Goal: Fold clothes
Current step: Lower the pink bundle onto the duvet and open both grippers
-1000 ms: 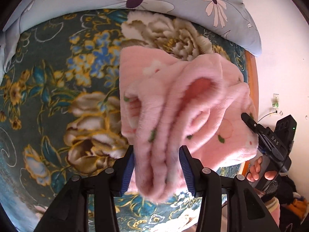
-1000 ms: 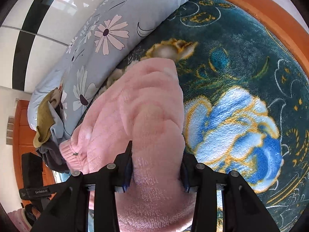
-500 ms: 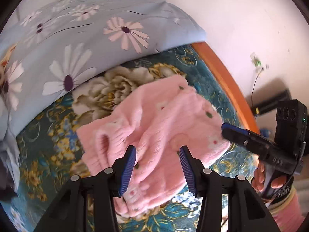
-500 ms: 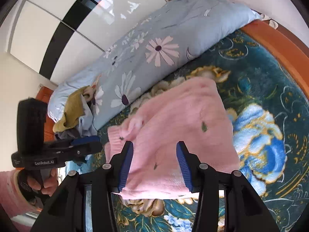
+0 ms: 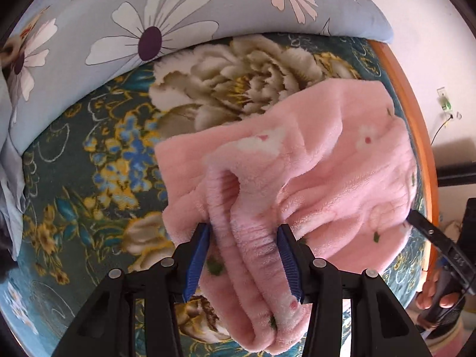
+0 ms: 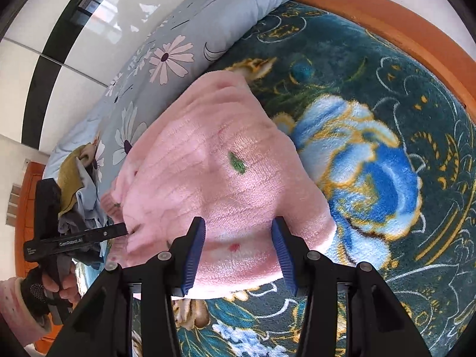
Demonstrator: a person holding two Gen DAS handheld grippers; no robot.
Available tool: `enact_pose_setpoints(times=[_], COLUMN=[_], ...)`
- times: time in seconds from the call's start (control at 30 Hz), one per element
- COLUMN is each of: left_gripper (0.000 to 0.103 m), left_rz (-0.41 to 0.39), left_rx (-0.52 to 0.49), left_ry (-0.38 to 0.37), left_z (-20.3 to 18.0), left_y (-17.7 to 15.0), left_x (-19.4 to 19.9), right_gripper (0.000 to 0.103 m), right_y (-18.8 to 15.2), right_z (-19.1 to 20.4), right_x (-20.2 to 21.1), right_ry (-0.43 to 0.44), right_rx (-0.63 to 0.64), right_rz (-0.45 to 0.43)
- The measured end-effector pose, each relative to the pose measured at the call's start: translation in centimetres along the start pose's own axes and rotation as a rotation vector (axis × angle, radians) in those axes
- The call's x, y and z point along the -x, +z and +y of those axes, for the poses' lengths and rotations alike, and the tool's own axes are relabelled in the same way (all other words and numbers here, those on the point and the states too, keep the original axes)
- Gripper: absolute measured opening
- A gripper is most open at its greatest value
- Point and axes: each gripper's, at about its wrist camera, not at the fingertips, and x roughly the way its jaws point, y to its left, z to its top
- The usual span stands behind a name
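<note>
Behind pink garment (image 5: pixel 312 163), daisy quilt (image 5: pixel 178 9), wooden rail (image 6: pixel 386 29)

Under me spreads a dark teal plush blanket (image 5: pixel 74 154) printed with big beige, blue and gold flowers, filling most of both my views. Along the top of my left view lies a pale blue quilt with white daisies (image 5: pixel 184 9). An orange wooden bed edge (image 6: pixel 395 35) curves across the upper right of my right view. At that view's left edge, a mustard-yellow cloth (image 6: pixel 70 169) lies crumpled on the quilt.
</note>
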Motion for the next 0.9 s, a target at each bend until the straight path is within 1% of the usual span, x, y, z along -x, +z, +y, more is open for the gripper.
enact_pose_setpoints(times=[0.1, 0.13, 0.17, 0.23, 0.3, 0.33, 0.37, 0.43, 0.47, 0.53, 0.63, 0.67, 0.73, 0.83, 0.87, 0.9], left_gripper=[0.051, 0.051, 0.052, 0.056, 0.059, 0.063, 0.066, 0.067, 0.072, 0.074, 0.074, 0.074, 0.074, 0.074, 0.074, 0.074], left_rz=[-0.042, -0.046, -0.045, -0.032, -0.007, 0.012, 0.028, 0.051, 0.066, 0.085, 0.086, 0.084, 0.072, 0.055, 0.051, 0.049], left_rx=[-0.013, -0.022, -0.031, -0.048, -0.048, -0.041, -0.027, 0.009, 0.035, 0.087, 0.146, 0.164, 0.179, 0.168, 0.161, 0.153], left_ry=[-0.032, -0.044, -0.056, -0.064, -0.062, -0.055, -0.054, -0.068, -0.085, -0.103, -0.113, -0.114, -0.088, -0.052, -0.049, -0.039], left_z=[-0.5, -0.6, -0.7, -0.9, -0.9, -0.8, -0.8, -0.5, -0.4, -0.3, -0.3, -0.2, -0.2, -0.1, -0.2, -0.3], left_y=[-1.7, -2.6, -3.5, -5.0, -6.4, -6.9, -7.5, -8.6, -9.0, -9.6, -10.2, -10.4, -10.6, -10.9, -11.0, -11.0], left_x=[1.9, 2.4, 2.7, 2.9, 2.6, 2.3, 1.9, 1.2, 0.8, 0.3, 0.3, 0.3, 0.7, 1.2, 1.4, 1.6], right_gripper=[0.048, 0.054, 0.057, 0.057, 0.057, 0.058, 0.061, 0.067, 0.067, 0.067, 0.079, 0.079, 0.079, 0.08, 0.092, 0.098], right_y=[-1.4, -2.1, -3.0, -5.1, -7.3, -8.3, -9.1, -10.7, -11.2, -11.8, -12.0, -12.1, -12.1, -12.1, -12.0, -11.6], right_z=[1.4, 1.8, 2.0, 2.0, 1.8, 1.7, 1.5, 1.3, 1.2, 1.5, 2.2, 2.5, 3.0, 3.5, 3.7, 3.9], right_x=[2.0, 2.6, 2.9, 2.5, 1.6, 1.2, 0.7, -0.1, -0.3, -0.4, -0.3, -0.3, -0.2, 0.1, 0.1, 0.1], right_ry=[-0.016, -0.019, -0.019, -0.033, -0.058, -0.07, -0.082, -0.104, -0.112, -0.142, -0.157, -0.156, -0.162, -0.185, -0.187, -0.189], right_rx=[0.017, 0.019, 0.013, -0.006, -0.012, -0.017, -0.024, -0.039, -0.046, -0.038, -0.02, -0.014, 0.006, 0.027, 0.029, 0.035], right_rz=[-0.069, -0.09, -0.099, -0.086, -0.049, -0.031, -0.013, 0.016, 0.016, -0.007, -0.033, -0.038, -0.048, -0.064, -0.064, -0.064])
